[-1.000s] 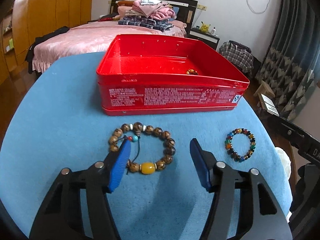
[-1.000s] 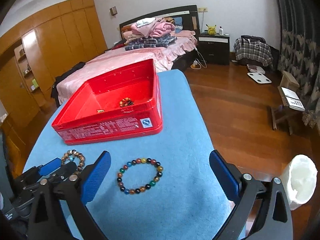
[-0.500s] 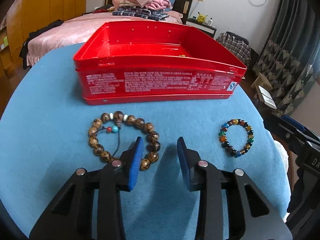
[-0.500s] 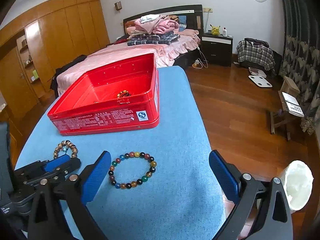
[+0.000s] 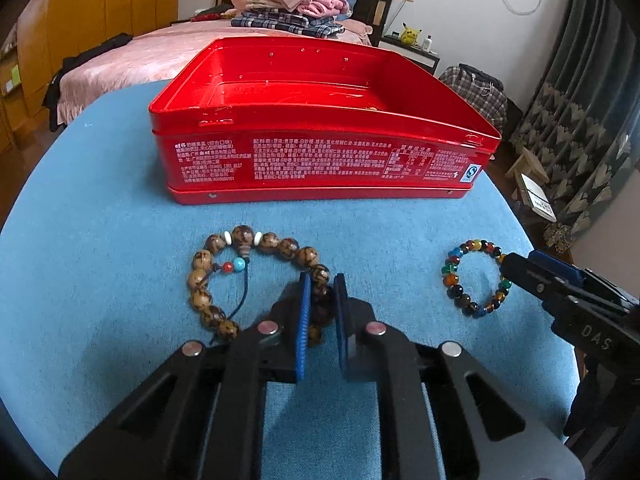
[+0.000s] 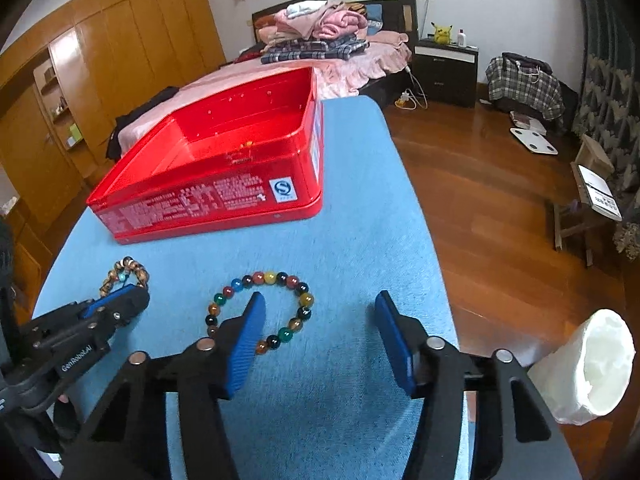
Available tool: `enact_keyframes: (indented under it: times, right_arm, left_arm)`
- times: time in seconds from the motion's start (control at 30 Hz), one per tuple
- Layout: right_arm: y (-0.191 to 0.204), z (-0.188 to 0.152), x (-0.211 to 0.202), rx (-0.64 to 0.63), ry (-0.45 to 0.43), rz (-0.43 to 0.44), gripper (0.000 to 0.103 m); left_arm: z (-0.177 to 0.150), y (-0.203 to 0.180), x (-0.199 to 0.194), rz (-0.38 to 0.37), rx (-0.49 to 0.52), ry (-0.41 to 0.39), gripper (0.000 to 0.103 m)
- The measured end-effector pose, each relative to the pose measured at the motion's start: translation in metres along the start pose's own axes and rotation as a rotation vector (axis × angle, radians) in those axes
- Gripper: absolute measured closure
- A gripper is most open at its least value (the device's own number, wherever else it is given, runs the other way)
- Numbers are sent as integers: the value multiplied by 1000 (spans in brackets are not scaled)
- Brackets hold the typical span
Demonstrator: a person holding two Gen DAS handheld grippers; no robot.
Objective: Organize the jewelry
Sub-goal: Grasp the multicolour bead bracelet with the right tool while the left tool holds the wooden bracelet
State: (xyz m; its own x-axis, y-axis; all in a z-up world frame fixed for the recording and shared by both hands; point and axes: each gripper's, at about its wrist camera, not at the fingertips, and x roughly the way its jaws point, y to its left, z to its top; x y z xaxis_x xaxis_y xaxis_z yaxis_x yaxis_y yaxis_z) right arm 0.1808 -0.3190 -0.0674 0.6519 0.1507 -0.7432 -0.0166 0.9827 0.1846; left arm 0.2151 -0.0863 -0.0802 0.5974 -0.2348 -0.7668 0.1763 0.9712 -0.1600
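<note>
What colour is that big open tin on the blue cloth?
The tin is bright red with white print on its side, clearest in the left wrist view.

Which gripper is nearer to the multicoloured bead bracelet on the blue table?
Right. The right gripper straddles the multicoloured bracelet, one finger inside its loop, jaws closing, not yet gripping. The left gripper is off to the side, shut on the brown bead bracelet.

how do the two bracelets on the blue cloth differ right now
The brown bracelet has big mottled wooden beads with a cord tassel; the multicolour bracelet has smaller glossy beads in many colours. The brown one forms the larger loop. The left gripper is shut on the brown one's right side, while the right gripper, jaws just closing, only straddles the multicolour one's right side. Both lie flat before the red tin.
</note>
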Motion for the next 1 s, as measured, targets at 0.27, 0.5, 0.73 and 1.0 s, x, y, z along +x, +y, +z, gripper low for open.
enact_keyframes:
  times: [0.27, 0.5, 0.73, 1.0]
  right_arm:
    - [0, 2, 4, -27, 9, -2, 61]
    - [11, 1, 7, -83, 19, 19, 79]
    - [16, 0, 6, -95, 33, 49, 94]
    - [21, 1, -12, -92, 14, 101, 95]
  left_arm:
    - [0, 0, -1, -4, -4, -6, 93]
    - [-2, -1, -3, -7, -6, -8, 93]
    - [-4, 0, -5, -11, -13, -9, 93]
    - [-5, 2, -16, -21, -24, -23, 93]
